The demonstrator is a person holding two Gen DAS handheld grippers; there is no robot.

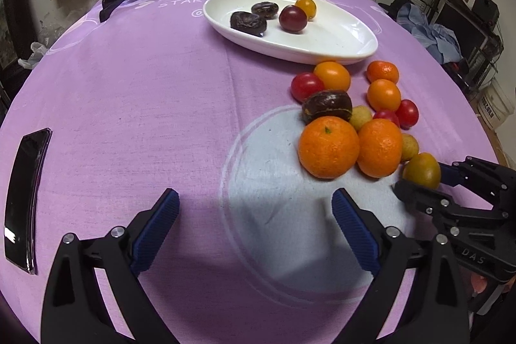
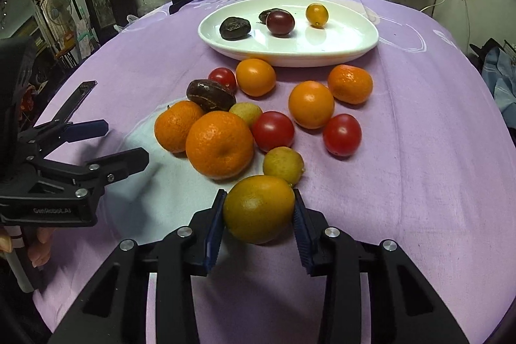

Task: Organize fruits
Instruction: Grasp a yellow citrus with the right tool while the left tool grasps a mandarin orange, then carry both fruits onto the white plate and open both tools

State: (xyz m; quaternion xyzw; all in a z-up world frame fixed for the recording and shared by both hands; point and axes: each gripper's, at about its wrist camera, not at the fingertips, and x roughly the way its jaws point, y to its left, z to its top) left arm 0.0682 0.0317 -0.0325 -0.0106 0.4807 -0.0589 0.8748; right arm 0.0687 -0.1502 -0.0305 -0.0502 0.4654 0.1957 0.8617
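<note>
- Now the right gripper (image 2: 259, 211) squeezes a round yellow-green fruit (image 2: 259, 208), with one blue pad on each side of it. It sits at the near edge of the pile, so it looks like the easy one to take first.
- The fruit seems to rest on the soft purple tablecloth (image 2: 419, 182). I think it is not lifted yet.
- The left gripper (image 1: 254, 215) is wide open and holds nothing. It hangs over a pale round patch of the cloth, just beside a big orange tangerine (image 1: 328, 146), maybe to be ready for that one.
- A white oval dish (image 2: 338, 50) sits behind the pile. It has two dark wrinkly fruits, one dark red tomato (image 2: 280, 22) and one small yellow tomato (image 2: 317, 14) in it.
- So I think the dish is where the fruits go.
- Many fruits lie on the cloth in a bunch, touching each other: tangerines, red tomatoes and small yellow-green ones. Lifting slowly may keep the others from rolling.
</note>
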